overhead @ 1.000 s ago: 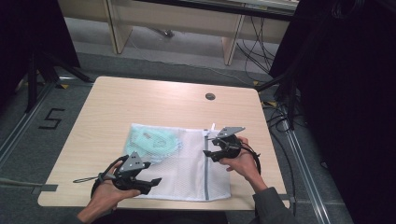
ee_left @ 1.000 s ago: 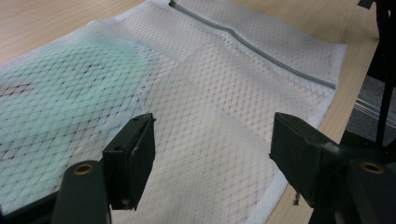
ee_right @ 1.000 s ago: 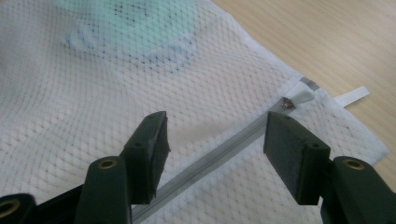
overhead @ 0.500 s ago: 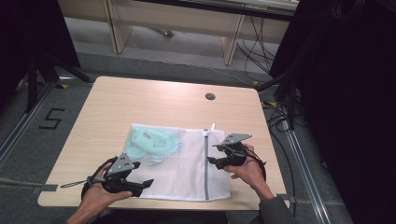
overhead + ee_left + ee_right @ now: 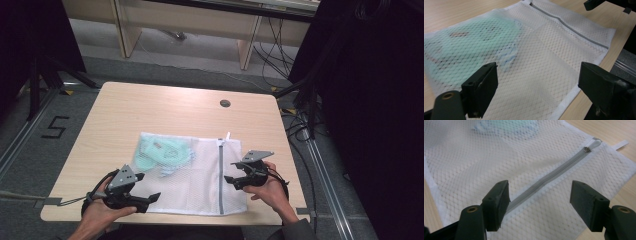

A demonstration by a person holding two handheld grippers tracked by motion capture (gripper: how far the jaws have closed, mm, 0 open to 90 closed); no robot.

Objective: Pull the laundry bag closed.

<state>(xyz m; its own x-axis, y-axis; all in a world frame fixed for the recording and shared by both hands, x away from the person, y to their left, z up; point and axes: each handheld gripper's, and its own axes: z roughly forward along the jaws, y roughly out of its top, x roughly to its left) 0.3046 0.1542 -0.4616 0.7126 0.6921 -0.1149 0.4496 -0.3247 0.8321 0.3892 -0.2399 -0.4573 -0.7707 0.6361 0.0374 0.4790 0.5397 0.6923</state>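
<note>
A white mesh laundry bag (image 5: 200, 182) lies flat on the wooden table (image 5: 165, 110), with a pale green garment (image 5: 162, 152) inside its left half. A grey zipper (image 5: 220, 175) runs down the bag's right part, and its pull (image 5: 594, 145) sits at the far end. My left gripper (image 5: 146, 186) hovers open at the bag's near left corner, over the mesh (image 5: 544, 62) and the green garment (image 5: 474, 47). My right gripper (image 5: 231, 172) is open at the bag's right side, its jaws straddling the zipper (image 5: 549, 178) just above it. Neither holds anything.
A round cable hole (image 5: 225, 103) sits in the table's far right part. The bag's near edge lies close to the table's front edge (image 5: 165, 220). Cables and dark stands crowd the floor to the right. The tip of the other gripper (image 5: 594, 3) shows beyond the zipper.
My right gripper has drawn back toward the near edge along the zipper. My left gripper has shifted left, off the bag's middle to its near corner. The bag has not moved.
</note>
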